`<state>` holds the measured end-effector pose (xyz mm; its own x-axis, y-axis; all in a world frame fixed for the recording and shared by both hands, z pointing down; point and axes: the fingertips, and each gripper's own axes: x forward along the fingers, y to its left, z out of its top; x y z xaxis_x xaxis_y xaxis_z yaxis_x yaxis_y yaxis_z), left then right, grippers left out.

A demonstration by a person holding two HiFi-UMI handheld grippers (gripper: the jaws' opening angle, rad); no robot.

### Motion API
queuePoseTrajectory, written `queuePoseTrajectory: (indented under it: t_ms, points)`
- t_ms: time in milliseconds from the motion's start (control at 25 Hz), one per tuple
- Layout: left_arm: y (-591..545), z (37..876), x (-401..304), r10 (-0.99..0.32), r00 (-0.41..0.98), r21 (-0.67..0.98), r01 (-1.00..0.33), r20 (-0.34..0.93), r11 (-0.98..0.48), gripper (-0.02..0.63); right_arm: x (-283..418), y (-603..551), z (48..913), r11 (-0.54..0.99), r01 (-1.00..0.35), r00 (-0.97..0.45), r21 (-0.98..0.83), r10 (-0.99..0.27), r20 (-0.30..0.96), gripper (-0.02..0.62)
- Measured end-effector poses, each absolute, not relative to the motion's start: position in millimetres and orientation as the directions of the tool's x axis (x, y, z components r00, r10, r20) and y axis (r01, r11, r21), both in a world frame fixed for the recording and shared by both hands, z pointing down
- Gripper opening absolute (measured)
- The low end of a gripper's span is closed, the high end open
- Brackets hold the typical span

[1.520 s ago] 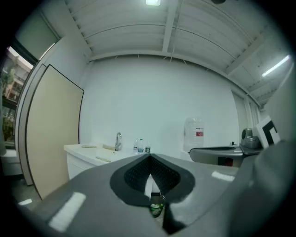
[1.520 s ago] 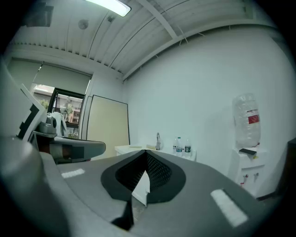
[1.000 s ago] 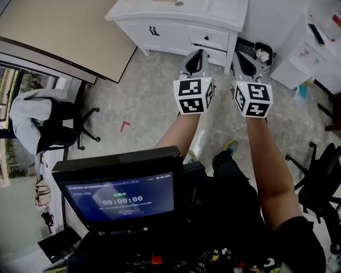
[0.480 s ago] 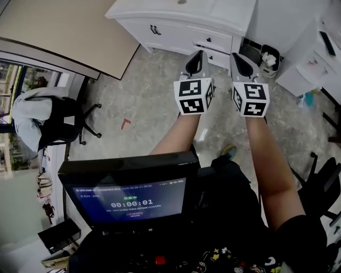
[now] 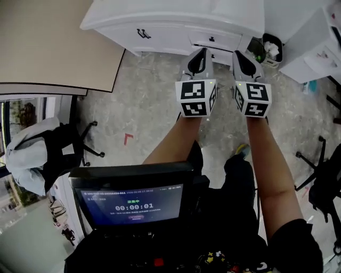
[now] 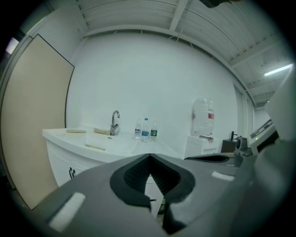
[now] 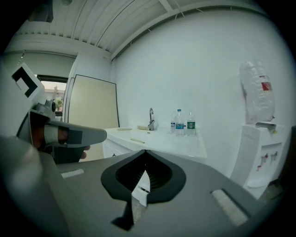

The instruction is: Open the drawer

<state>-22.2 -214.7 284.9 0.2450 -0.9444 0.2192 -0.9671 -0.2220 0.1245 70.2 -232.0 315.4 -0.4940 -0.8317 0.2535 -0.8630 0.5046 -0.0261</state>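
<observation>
A white sink cabinet (image 5: 176, 16) stands along the far wall. Its small top drawer (image 5: 213, 38), with a dark handle, is closed, and another drawer front shows just below it. My left gripper (image 5: 200, 51) and right gripper (image 5: 238, 54) are held side by side above the floor, pointing at the cabinet's drawer side and short of it. Both are shut with nothing between the jaws. In the left gripper view the left gripper (image 6: 149, 157) faces the cabinet's counter (image 6: 106, 146). In the right gripper view the right gripper (image 7: 145, 152) faces the same counter (image 7: 162, 141).
A bin with crumpled paper (image 5: 270, 49) sits right of the cabinet, beside a white unit (image 5: 314, 50). A beige panel (image 5: 48, 42) lies at left, with a jacket-draped office chair (image 5: 37, 154) below it. A tap (image 6: 114, 121) and water bottles (image 6: 145, 129) stand on the counter.
The cabinet has drawn nearer and slid left in the head view. Both grippers stay side by side and shut, now closer to the drawers.
</observation>
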Motion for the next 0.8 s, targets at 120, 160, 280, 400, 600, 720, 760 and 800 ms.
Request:
queuePoseTrajectory:
  t_ms: [120,160,280,400,600,720,760,800]
  points:
    - [-256,304,-44,-0.933,0.303,0.096,-0.953,0.196,-0.289,0.000,49,-270,338,0.456,-0.889,-0.449,-0.035,-0.858,0.250,0.023]
    - [-269,312,-51,-0.934,0.307,0.090,-0.951,0.185,-0.295,0.000,43,-282,346,0.450,-0.893,-0.443,-0.032,-0.863,0.244,0.023]
    - [-294,347,-67,-0.937,0.306,0.080,-0.952,0.167,-0.297,0.000,24,-308,387,0.448,-0.894,-0.439,-0.012,-0.869,0.228,0.023]
    - [-314,392,-72,-0.936,0.318,0.080,-0.947,0.150,-0.310,0.000,12,-334,445,0.422,-0.907,-0.412,-0.001,-0.883,0.225,0.051]
    - [-347,472,-84,-0.941,0.320,0.102,-0.945,0.113,-0.309,0.000,-4,-376,550,0.361,-0.933,-0.345,0.017,-0.905,0.249,0.090]
    - [-366,511,-92,-0.943,0.321,0.098,-0.945,0.092,-0.312,0.000,-13,-403,597,0.326,-0.945,-0.312,0.018,-0.918,0.244,0.111]
    - [-371,523,-97,-0.944,0.319,0.098,-0.946,0.091,-0.310,0.000,-16,-411,608,0.314,-0.949,-0.300,0.022,-0.923,0.243,0.123]
    - [-376,534,-102,-0.944,0.318,0.099,-0.946,0.091,-0.309,0.000,-18,-417,618,0.300,-0.954,-0.285,0.024,-0.928,0.240,0.130]
